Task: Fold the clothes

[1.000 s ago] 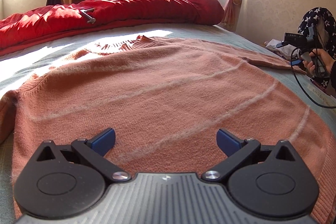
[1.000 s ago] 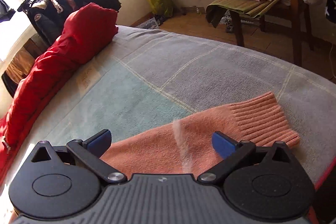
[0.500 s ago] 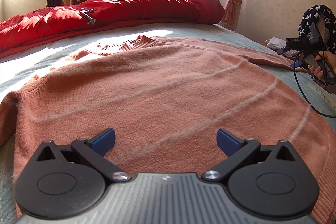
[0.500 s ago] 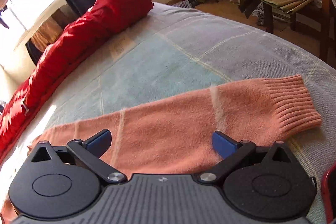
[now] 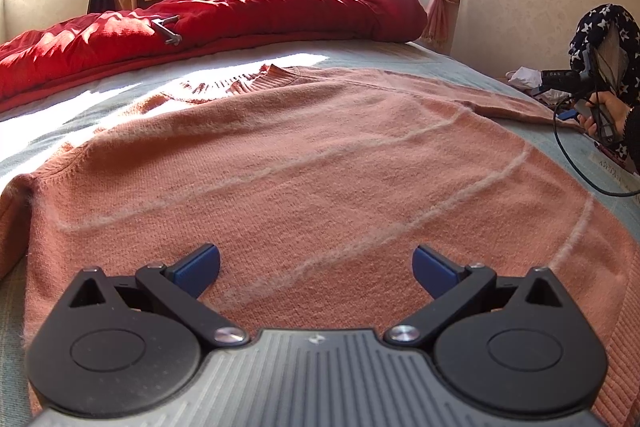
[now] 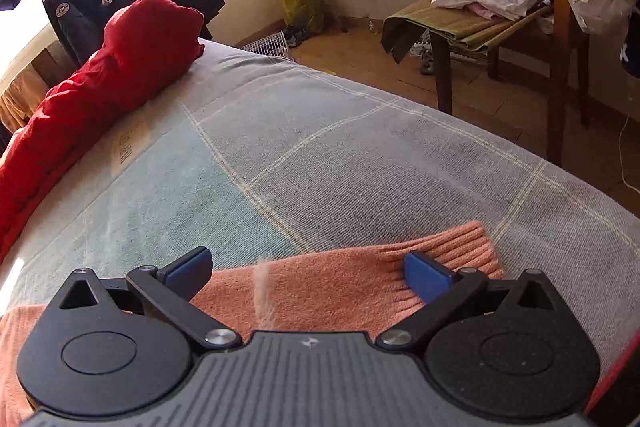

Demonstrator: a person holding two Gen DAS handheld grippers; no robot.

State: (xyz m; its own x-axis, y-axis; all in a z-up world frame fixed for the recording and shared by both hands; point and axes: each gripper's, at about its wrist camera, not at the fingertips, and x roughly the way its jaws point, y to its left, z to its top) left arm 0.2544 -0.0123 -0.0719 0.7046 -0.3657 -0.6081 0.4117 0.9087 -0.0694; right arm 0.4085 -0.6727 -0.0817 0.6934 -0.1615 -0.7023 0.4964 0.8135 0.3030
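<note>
Because the pink sweater (image 5: 304, 163) lies flat and unfolded across the bed (image 6: 360, 155), collar toward the red quilt (image 5: 224, 15) at the far edge and hem under my left fingers (image 5: 316, 265), nothing is folded yet and the first grab matters. My left fingers stand wide apart over the lower body, holding nothing; my right fingers (image 6: 308, 269) are just as wide over the sleeve (image 6: 340, 287), one blue pad beside the ribbed cuff (image 6: 460, 247), near the bed's right edge. If I close there too shallowly, I judge the fuzzy knit could slip out, or I might pinch only the top layer and leave the sleeve dragging. Biting too deep could catch the checked bedcover and pull it up with the sleeve. That cuff sits close to the edge, so a loose carry might let it slide off toward the chair (image 6: 500, 39). A cable (image 5: 576, 167) trailing across the bed's right side could snag the fabric.
</note>
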